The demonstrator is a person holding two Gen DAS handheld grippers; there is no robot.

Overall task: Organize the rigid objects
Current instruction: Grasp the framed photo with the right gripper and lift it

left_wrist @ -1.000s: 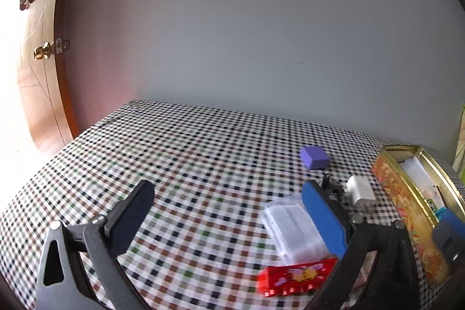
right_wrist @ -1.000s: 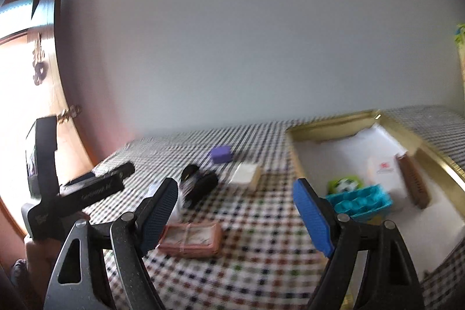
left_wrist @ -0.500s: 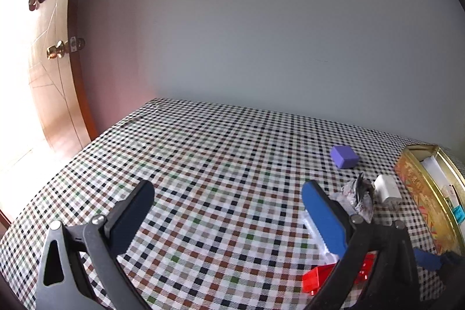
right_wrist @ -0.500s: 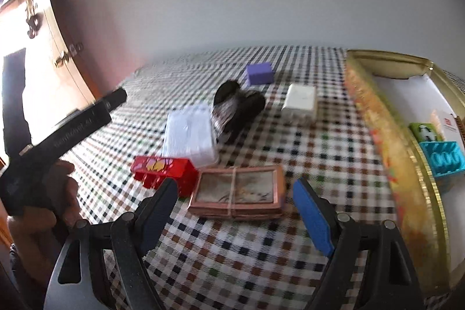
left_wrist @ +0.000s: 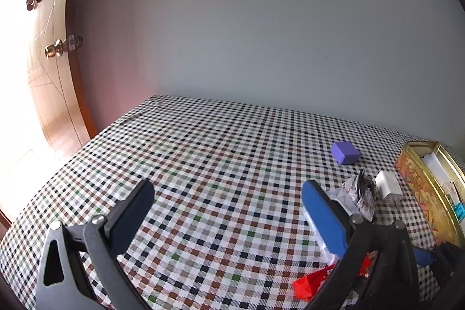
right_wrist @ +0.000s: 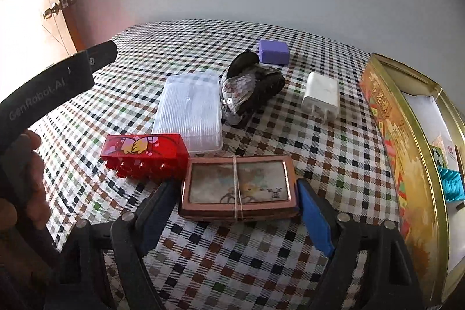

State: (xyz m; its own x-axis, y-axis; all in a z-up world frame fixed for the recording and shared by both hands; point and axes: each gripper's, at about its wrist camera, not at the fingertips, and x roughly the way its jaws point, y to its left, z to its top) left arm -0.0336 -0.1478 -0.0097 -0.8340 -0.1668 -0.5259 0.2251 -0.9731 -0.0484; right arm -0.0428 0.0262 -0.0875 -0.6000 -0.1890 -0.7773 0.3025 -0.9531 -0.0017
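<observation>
A rubber-banded stack of cards (right_wrist: pixel 237 185) lies flat on the checked cloth, squarely between the jaws of my right gripper (right_wrist: pixel 237 202). Those jaws are closing and stand just off its two short ends. Touching the stack's left corner is a red toy brick (right_wrist: pixel 144 154); behind it lie a clear plastic box (right_wrist: pixel 190 109), a dark patterned clip (right_wrist: pixel 250 89), a white charger (right_wrist: pixel 321 95) and a purple block (right_wrist: pixel 273 51). My left gripper (left_wrist: pixel 226 199) hangs open over bare cloth, holding nothing.
A gold tin (right_wrist: pixel 401 153) stands open at the right with a blue tray and small items inside. A wooden door (left_wrist: pixel 43 77) is at the left and a plain wall runs behind the table. The left gripper's finger (right_wrist: pixel 58 80) and a hand reach in at the left of the right wrist view.
My right gripper swung down and left from the tin to the card stack and now straddles it, jaws a little narrower. The left gripper turned slightly left.
</observation>
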